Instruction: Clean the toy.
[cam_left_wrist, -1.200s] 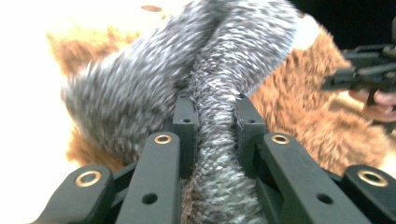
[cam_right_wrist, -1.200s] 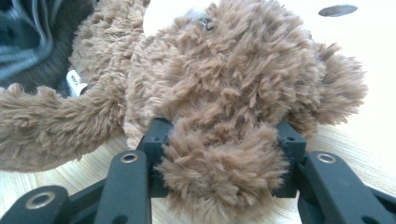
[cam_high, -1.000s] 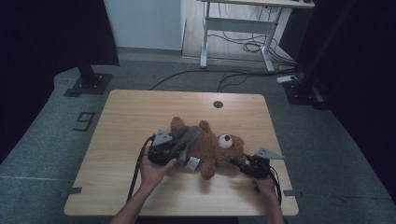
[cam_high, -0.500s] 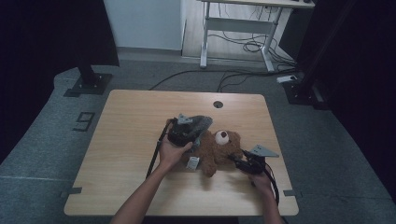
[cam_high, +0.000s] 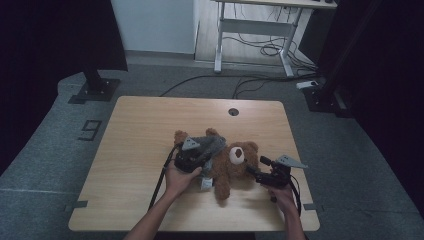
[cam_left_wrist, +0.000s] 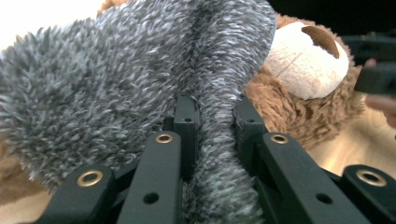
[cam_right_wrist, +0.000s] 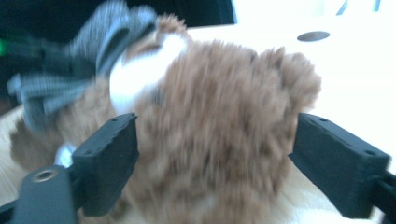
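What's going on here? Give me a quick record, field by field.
Table: wooden
Toy: brown teddy bear, lying on the table
Clothing: grey fuzzy garment on the bear
Left gripper: shut on a fold of the garment
Right gripper: open, jaws either side of the bear's head

A brown teddy bear (cam_high: 231, 167) lies on its back near the table's front edge, wearing a fluffy grey garment (cam_high: 210, 145) bunched over its body.
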